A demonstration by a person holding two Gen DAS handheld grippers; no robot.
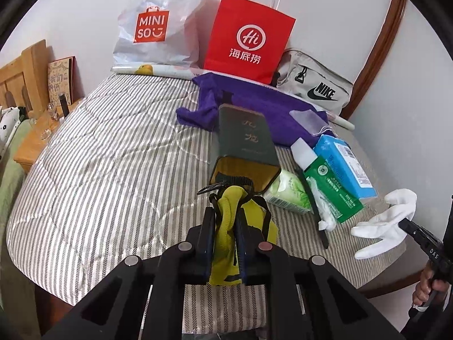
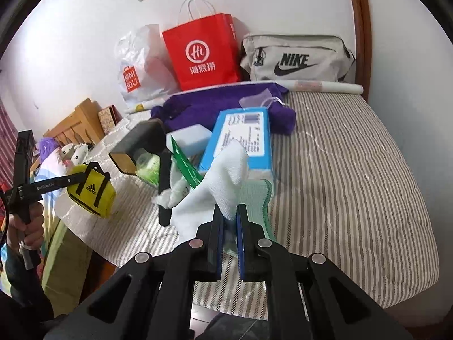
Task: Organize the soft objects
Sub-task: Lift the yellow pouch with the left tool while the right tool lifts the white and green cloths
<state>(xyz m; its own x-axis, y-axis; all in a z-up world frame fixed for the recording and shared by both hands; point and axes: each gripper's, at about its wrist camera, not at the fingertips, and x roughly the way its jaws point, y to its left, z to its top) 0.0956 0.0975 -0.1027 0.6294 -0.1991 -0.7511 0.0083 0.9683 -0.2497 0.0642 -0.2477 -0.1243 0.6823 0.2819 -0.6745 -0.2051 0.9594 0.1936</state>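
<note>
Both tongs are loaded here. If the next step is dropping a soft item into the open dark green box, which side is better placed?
Left, probably. The left tongs, shut on the yellow Adidas pouch, sit right at the open mouth of the dark green box. The right tongs hold the white glove farther off beside the blue carton.

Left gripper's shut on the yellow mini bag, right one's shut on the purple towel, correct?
Not quite. The right gripper is shut on the white glove, as the right wrist view shows; the purple towel lies untouched on the bed. The left gripper is shut on the yellow mini bag, as stated.
</note>
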